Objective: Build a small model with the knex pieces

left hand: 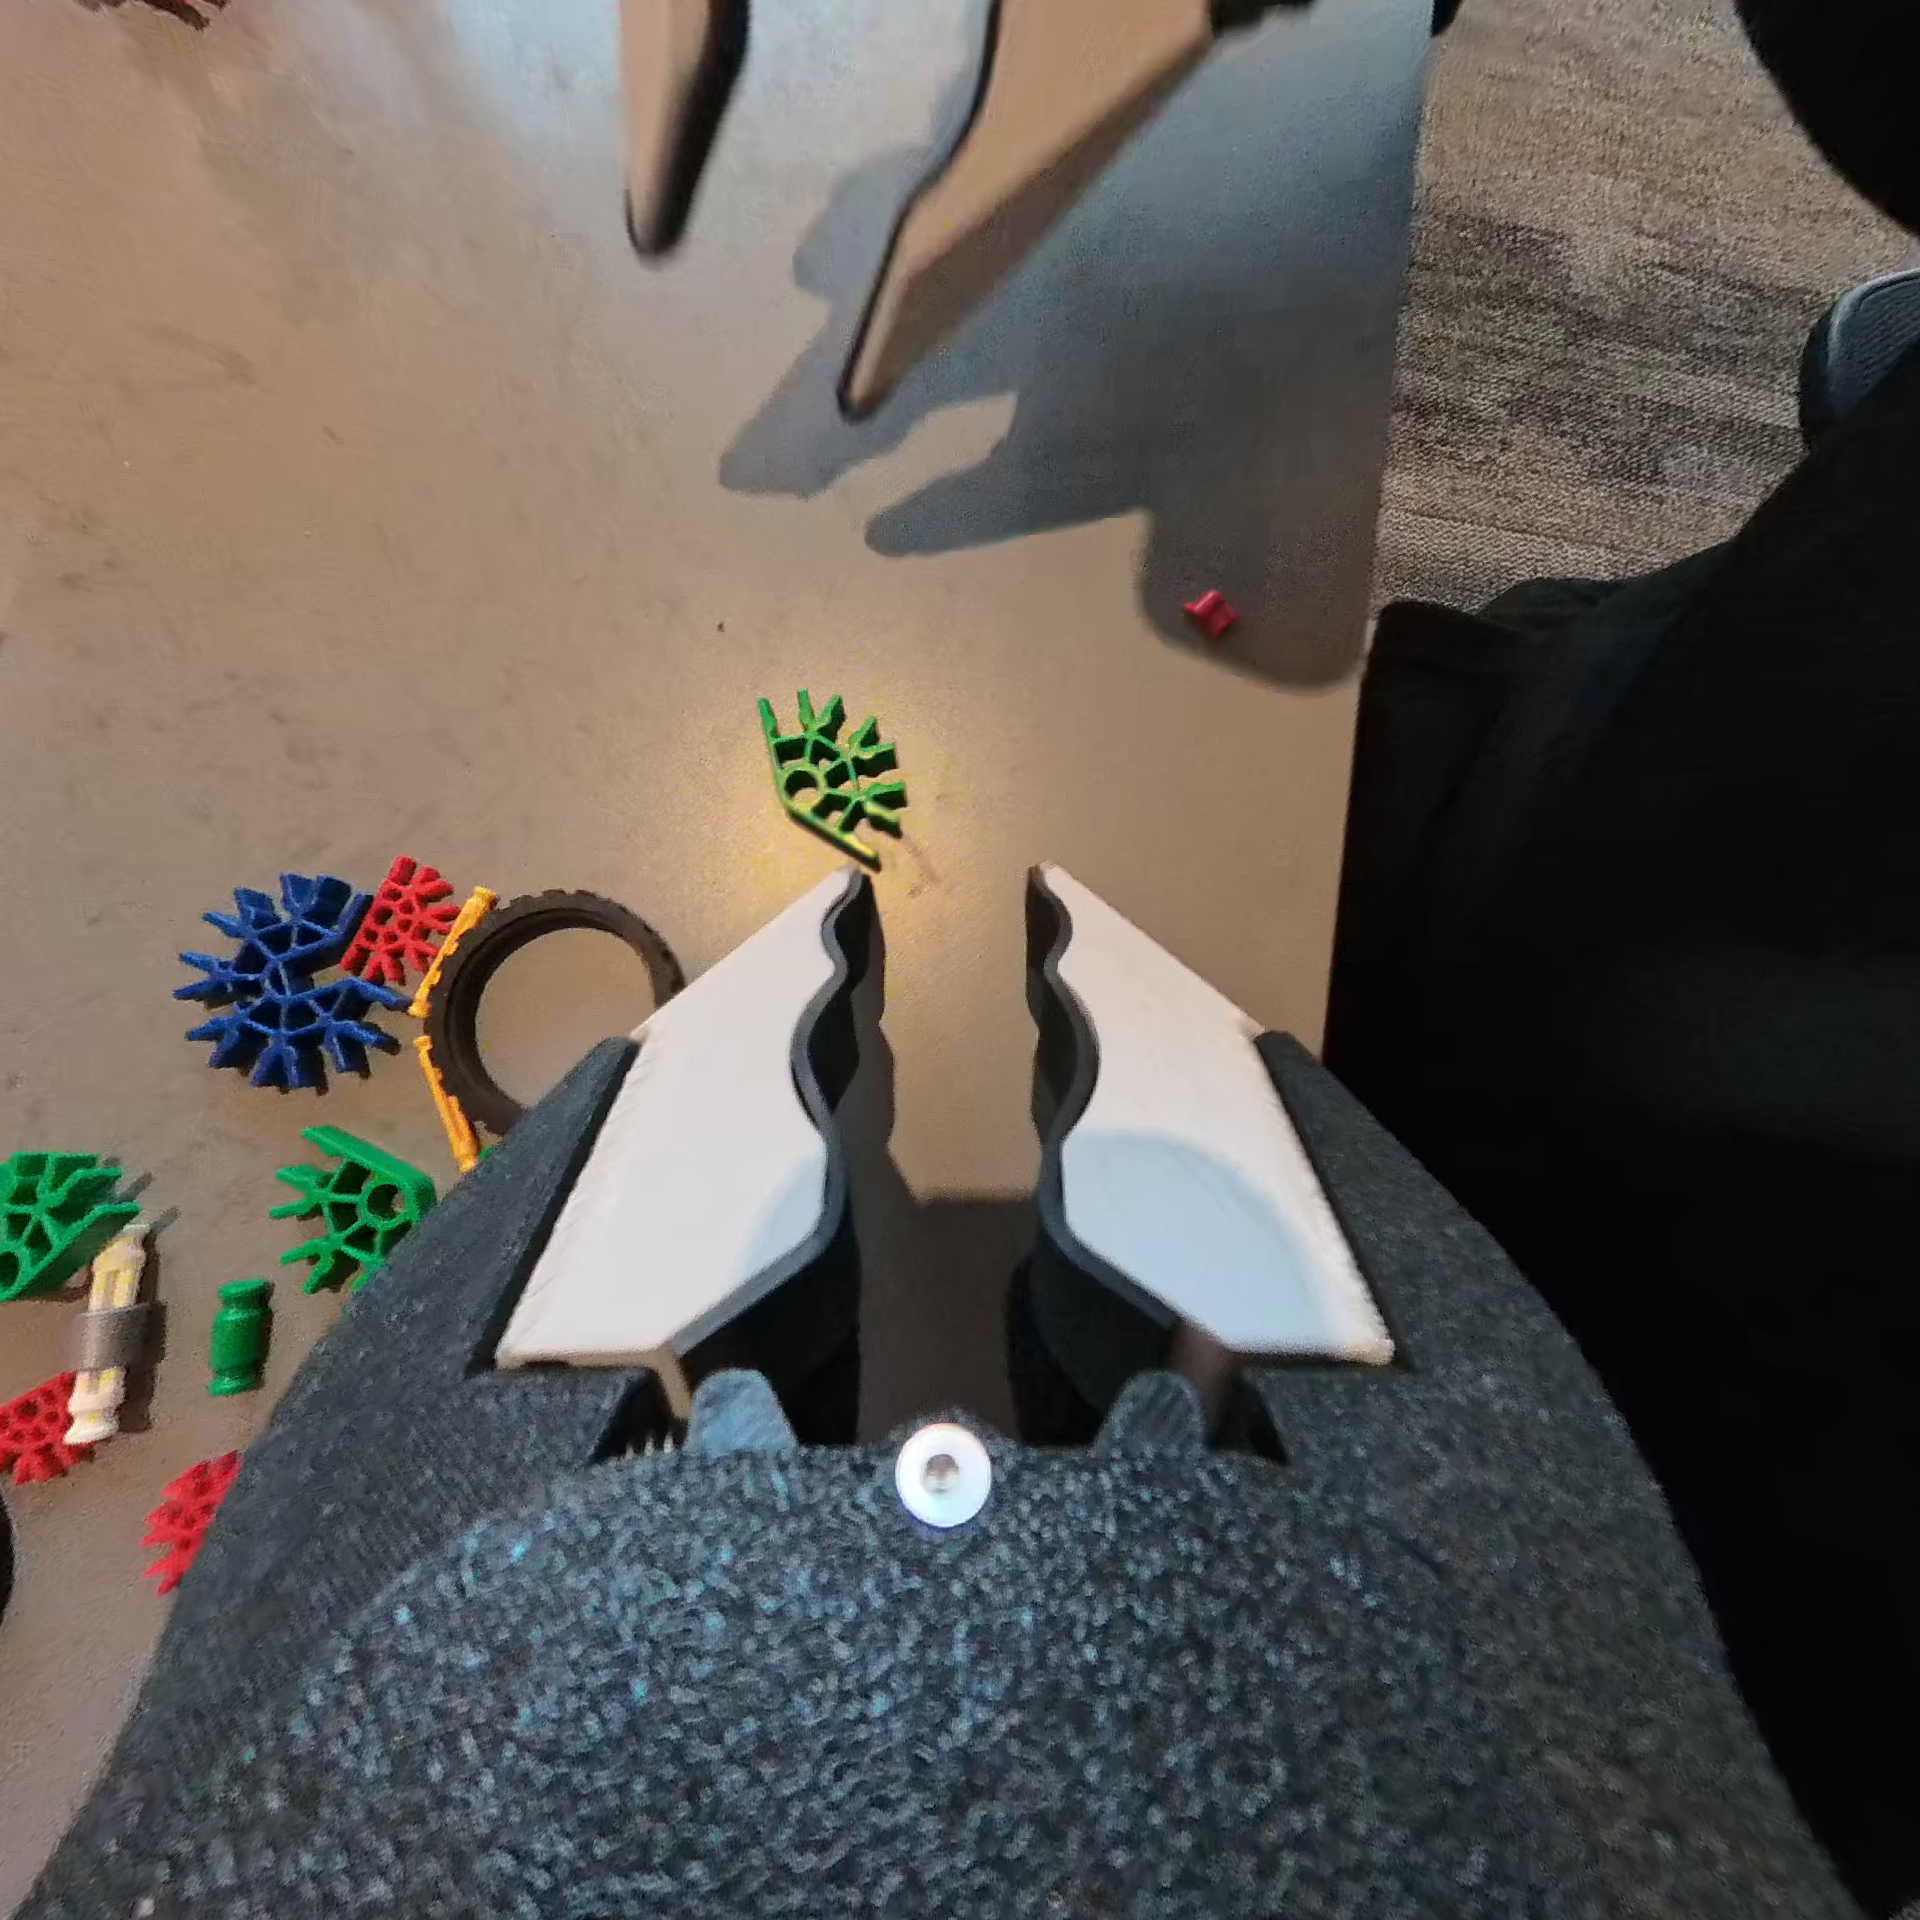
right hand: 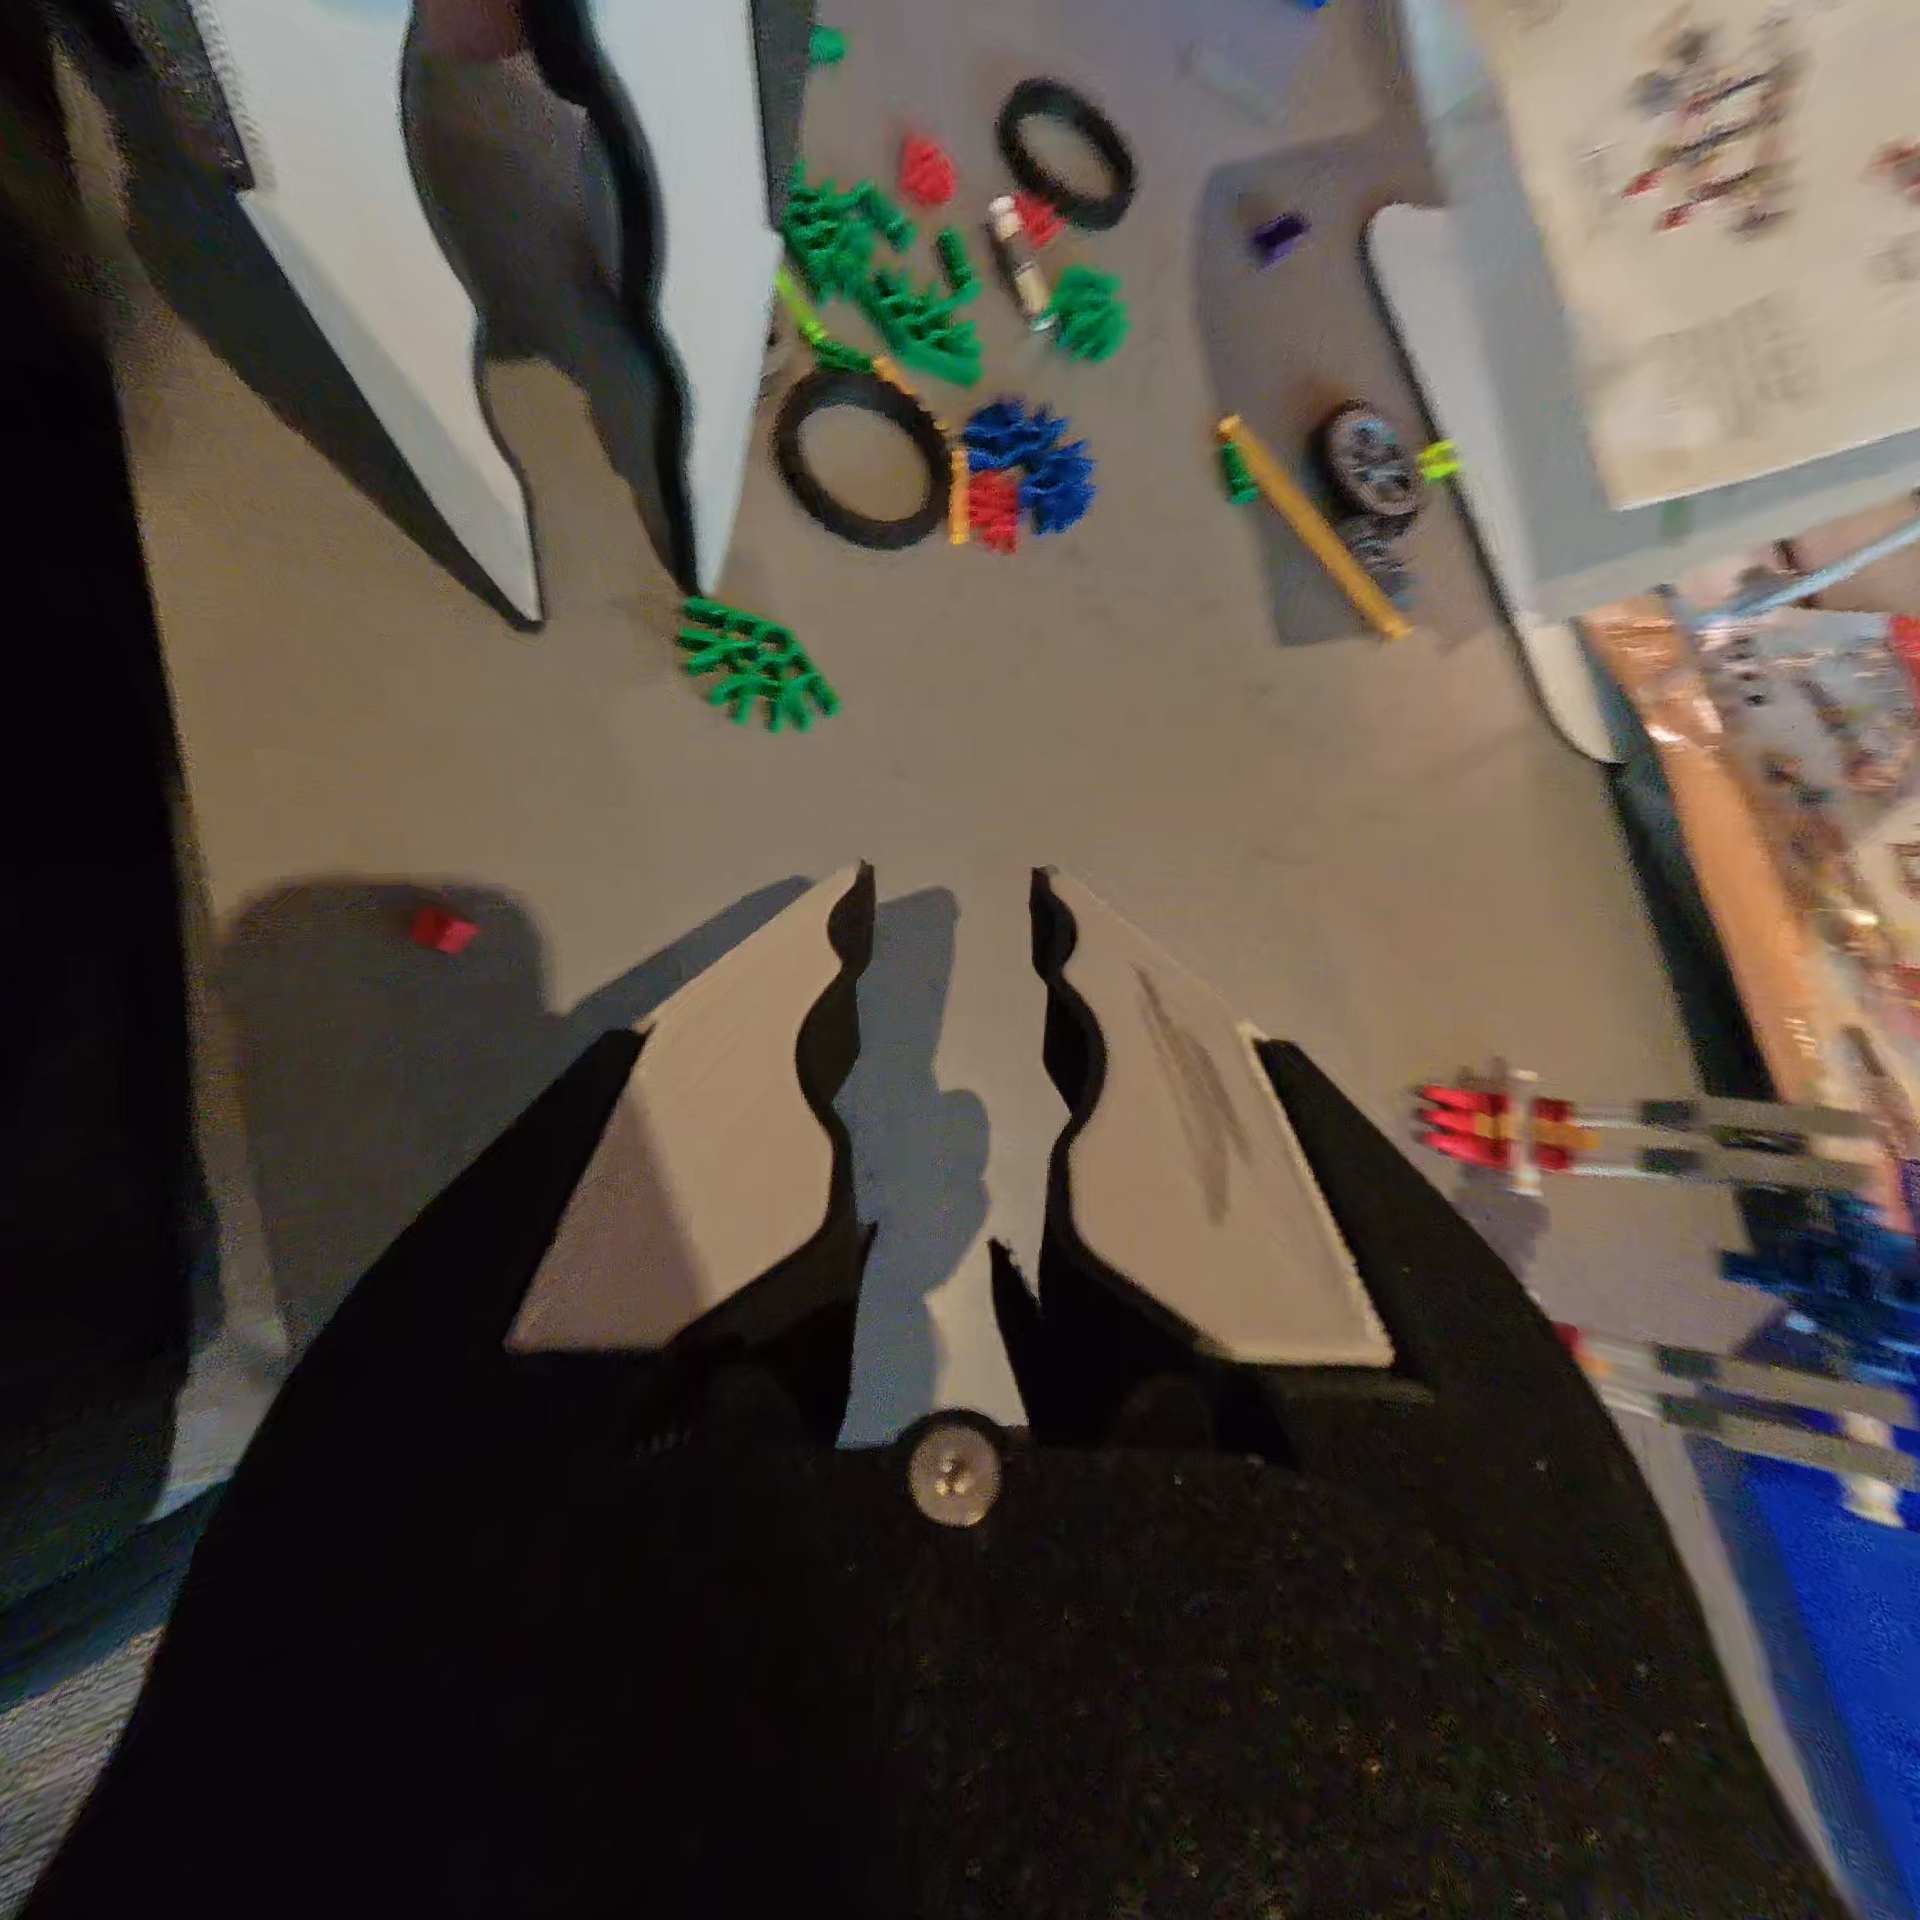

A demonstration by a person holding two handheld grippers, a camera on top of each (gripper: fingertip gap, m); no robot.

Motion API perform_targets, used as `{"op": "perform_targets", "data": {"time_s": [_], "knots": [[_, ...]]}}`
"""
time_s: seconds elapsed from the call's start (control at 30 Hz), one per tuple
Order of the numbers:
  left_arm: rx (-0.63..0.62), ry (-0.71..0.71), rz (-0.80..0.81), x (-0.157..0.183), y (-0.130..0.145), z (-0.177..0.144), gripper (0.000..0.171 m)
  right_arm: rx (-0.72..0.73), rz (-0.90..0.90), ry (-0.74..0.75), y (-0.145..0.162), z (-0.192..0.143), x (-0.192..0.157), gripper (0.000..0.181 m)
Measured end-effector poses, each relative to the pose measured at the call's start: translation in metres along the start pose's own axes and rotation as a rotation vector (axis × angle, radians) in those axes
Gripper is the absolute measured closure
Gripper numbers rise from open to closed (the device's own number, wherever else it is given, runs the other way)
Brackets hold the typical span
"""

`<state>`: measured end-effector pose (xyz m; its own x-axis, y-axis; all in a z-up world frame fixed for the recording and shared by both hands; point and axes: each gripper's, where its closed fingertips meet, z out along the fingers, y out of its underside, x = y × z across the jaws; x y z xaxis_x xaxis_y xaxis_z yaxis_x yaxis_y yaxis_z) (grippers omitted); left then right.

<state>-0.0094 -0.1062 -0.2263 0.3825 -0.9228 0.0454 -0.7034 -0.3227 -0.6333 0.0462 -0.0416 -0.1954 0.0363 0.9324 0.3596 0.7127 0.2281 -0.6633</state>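
right, the left gripper (left hand: 948, 878) sits low over the desk (left hand: 520, 582), jaws parted and empty. just past its left fingertip (left hand: 854, 883) lies a green connector (left hand: 831, 774), seemingly touching it, though contact is hard to call. off to the side sit a black tyre ring (left hand: 551, 997), a blue snowflake piece (left hand: 286, 977) and a red connector (left hand: 405, 920) bunched together. a small red piece (left hand: 1208, 613) lies in shadow near the desk's edge. farther out, the right gripper (right hand: 948, 883) hovers, jaws apart, holding nothing. beyond it, a yellow rod (right hand: 1314, 525) lies beside a grey wheel (right hand: 1371, 468).
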Motion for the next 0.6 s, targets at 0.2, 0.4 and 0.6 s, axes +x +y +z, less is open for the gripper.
{"op": "perform_targets", "data": {"time_s": [0.2,0.4,0.6], "knots": [[0.019,-0.012,-0.030,0.010,-0.006,0.005,0.139,-0.027,0.025,-0.089,-0.002,0.028,-0.025,0.153],[0.067,-0.002,-0.031,0.023,-0.021,0.018,0.138,0.002,0.012,-0.141,-0.015,0.043,-0.024,0.155],[0.136,0.003,-0.011,0.028,-0.030,0.011,0.135,-0.023,-0.021,-0.099,-0.017,0.046,-0.008,0.154]]}}
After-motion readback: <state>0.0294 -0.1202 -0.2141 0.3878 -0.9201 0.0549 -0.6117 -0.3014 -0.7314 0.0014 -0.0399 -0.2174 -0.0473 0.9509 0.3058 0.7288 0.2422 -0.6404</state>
